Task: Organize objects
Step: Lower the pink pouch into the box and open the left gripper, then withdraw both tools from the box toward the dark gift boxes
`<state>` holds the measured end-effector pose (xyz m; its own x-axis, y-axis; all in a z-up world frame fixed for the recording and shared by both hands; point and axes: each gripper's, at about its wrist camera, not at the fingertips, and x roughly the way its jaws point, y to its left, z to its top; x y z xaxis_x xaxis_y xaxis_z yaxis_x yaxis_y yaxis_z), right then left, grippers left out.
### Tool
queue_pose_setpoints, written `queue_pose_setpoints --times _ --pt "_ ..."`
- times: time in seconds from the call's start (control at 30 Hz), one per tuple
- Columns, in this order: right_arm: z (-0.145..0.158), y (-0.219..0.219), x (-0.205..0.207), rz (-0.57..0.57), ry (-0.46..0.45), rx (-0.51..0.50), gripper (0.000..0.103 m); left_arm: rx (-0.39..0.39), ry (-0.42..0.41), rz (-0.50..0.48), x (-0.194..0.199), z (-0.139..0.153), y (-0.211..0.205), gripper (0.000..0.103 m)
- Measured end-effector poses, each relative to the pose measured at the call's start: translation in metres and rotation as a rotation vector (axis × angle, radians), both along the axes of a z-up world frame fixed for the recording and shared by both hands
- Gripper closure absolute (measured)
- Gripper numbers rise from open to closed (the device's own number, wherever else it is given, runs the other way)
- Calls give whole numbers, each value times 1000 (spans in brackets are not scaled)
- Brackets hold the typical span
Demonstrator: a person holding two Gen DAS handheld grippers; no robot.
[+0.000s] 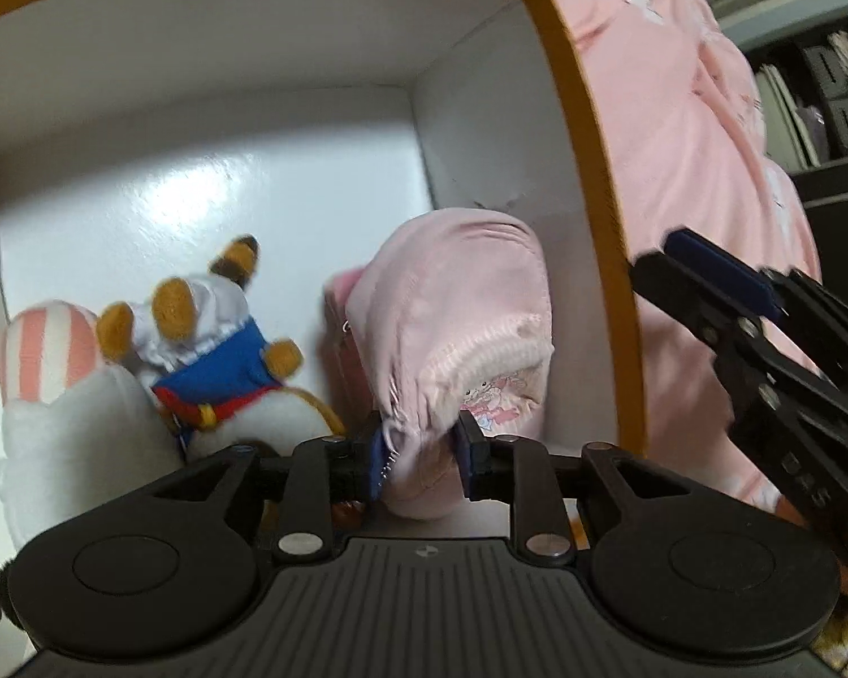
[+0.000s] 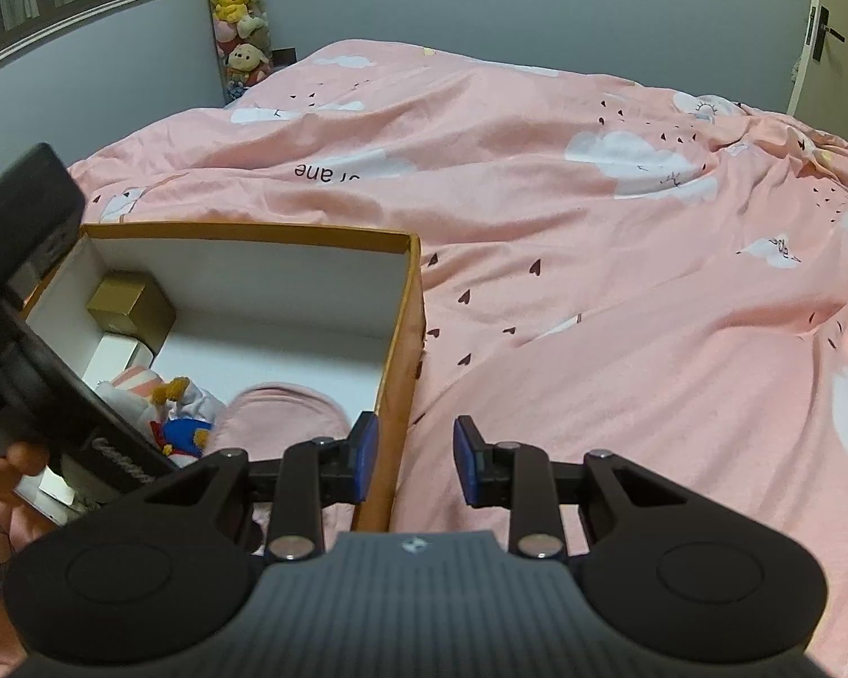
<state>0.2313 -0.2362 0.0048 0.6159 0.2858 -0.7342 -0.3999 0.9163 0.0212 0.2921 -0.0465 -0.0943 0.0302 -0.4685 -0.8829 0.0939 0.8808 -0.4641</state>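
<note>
Pink cloth pouch (image 1: 458, 350) sits inside the orange-edged box (image 1: 565, 113), between the left gripper's (image 1: 424, 452) jaws.

Left wrist view: the blue pads flank the pouch's lower end, touching its fabric; whether they press on it I cannot tell. Beside it, on the white box floor, lie a plush toy in blue and white (image 1: 209, 350) and a pink-striped plush (image 1: 51, 350). The right gripper (image 1: 723, 288) hovers outside the box wall, over the pink bedcover (image 1: 678, 113). Right wrist view: the right gripper (image 2: 415, 455) has its jaws apart and empty, one pad just inside the box (image 2: 401, 339) wall, the other over the bedcover (image 2: 622, 311). A gold carton (image 2: 130, 305) stands in the far corner.
</note>
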Motion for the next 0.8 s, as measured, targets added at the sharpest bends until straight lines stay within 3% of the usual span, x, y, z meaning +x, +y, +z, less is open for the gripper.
queue_pose_setpoints --times 0.4,0.6,0.8 --pt "-6 0 -1 17 12 14 72 77 -44 26 0 -5 -11 65" --pt "0 0 -7 18 -3 19 69 134 -166 -7 -15 11 -19 48" --pt "11 0 -21 30 -41 23 57 146 -347 2 -41 45 -17 43"
